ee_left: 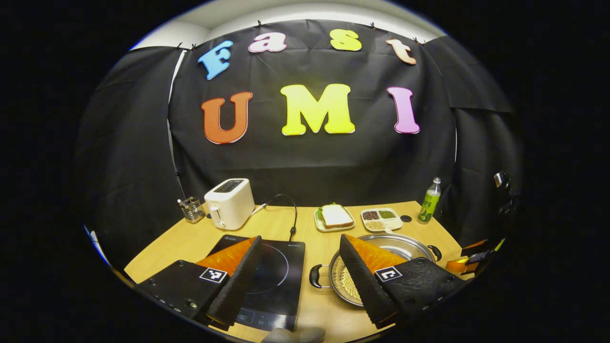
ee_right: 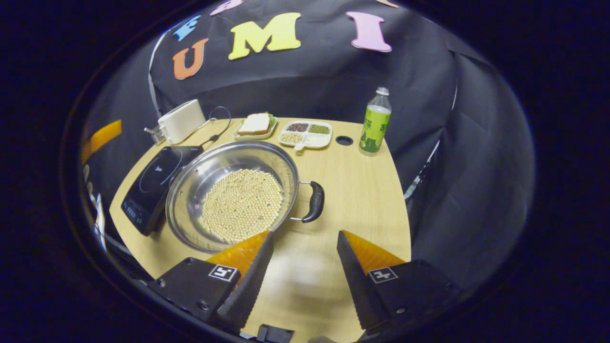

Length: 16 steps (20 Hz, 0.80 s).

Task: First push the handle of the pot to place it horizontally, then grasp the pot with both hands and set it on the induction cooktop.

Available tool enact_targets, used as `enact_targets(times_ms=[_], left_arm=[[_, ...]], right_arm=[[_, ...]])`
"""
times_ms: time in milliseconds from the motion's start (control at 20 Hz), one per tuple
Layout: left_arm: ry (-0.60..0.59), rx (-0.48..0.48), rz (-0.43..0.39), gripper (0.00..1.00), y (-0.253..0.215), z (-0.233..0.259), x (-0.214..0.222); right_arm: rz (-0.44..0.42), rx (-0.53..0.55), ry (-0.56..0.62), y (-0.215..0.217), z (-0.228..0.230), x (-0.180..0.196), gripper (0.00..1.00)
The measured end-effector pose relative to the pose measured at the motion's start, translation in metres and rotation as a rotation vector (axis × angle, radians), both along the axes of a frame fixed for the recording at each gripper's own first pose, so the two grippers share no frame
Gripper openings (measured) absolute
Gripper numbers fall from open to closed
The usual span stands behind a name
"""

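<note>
Steel pot on the bench, both grippers spread wide and empty.

The round stainless-steel pot (ee_right: 233,190) of pale beans sits ahead of the right gripper (ee_right: 305,267), nearest its left finger, black loop handle (ee_right: 314,201) between the fingers; the left gripper (ee_left: 300,271) spans the flat black induction cooktop (ee_left: 274,278) and the pot on the wooden bench (ee_right: 352,190).
</note>
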<state>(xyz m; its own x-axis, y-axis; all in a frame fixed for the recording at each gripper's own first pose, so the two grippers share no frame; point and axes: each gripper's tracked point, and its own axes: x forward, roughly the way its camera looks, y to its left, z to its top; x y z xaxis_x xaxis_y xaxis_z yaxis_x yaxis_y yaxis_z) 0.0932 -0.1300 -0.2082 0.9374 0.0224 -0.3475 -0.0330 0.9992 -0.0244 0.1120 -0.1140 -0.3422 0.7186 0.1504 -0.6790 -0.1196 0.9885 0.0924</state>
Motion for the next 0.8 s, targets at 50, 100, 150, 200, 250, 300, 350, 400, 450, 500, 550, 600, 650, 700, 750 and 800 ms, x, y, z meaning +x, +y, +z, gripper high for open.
enact_targets(times_ms=[50,100,150,200,250,300,350,400,450,500,550,600,650,700,750,800], left_arm=[[0.025,-0.018,-0.013,0.96,-0.007,-0.012,0.004],[0.050,-0.035,-0.020,0.97,-0.013,-0.023,0.008],[0.071,-0.048,-0.027,0.97,-0.017,-0.035,0.013],[0.092,-0.058,-0.038,0.97,-0.024,-0.046,0.017],[0.113,-0.065,-0.038,0.97,-0.027,-0.057,0.020],[0.136,-0.076,-0.037,0.97,-0.030,-0.069,0.022],[0.155,-0.090,-0.036,0.97,-0.033,-0.080,0.024],[0.175,-0.100,-0.033,0.97,-0.036,-0.088,0.027],[0.196,-0.102,-0.029,0.97,-0.037,-0.099,0.028],[0.212,-0.101,-0.028,0.97,-0.038,-0.107,0.030],[0.220,-0.099,-0.029,0.96,-0.040,-0.114,0.034],[0.235,-0.100,-0.032,0.96,-0.042,-0.122,0.037],[0.253,-0.106,-0.036,0.95,-0.045,-0.130,0.039],[0.267,-0.114,-0.034,0.95,-0.046,-0.138,0.042],[0.281,-0.115,-0.032,0.95,-0.048,-0.144,0.045],[0.297,-0.120,-0.036,0.95,-0.049,-0.150,0.047]], right_arm=[[-0.007,0.019,-0.002,0.003,0.001,0.006,0.85],[-0.013,0.032,-0.009,0.005,0.001,0.012,0.87],[-0.019,0.037,-0.010,0.006,-0.001,0.018,0.83],[-0.021,0.045,-0.013,0.007,-0.002,0.025,0.83],[-0.019,0.050,-0.006,0.010,-0.005,0.031,0.82],[-0.014,0.057,-0.003,0.012,-0.006,0.036,0.83],[-0.011,0.053,-0.003,0.014,-0.008,0.042,0.84],[-0.008,0.043,0.000,0.013,-0.010,0.047,0.83],[-0.004,0.039,0.002,0.014,-0.012,0.051,0.83],[0.003,0.039,0.010,0.018,-0.015,0.054,0.82],[0.005,0.036,0.018,0.018,-0.019,0.057,0.83],[0.009,0.034,0.025,0.020,-0.022,0.060,0.83],[0.013,0.028,0.033,0.021,-0.025,0.063,0.83],[0.014,0.017,0.037,0.019,-0.028,0.066,0.82],[0.015,0.013,0.037,0.019,-0.029,0.070,0.83],[0.017,0.008,0.047,0.019,-0.032,0.071,0.83]])
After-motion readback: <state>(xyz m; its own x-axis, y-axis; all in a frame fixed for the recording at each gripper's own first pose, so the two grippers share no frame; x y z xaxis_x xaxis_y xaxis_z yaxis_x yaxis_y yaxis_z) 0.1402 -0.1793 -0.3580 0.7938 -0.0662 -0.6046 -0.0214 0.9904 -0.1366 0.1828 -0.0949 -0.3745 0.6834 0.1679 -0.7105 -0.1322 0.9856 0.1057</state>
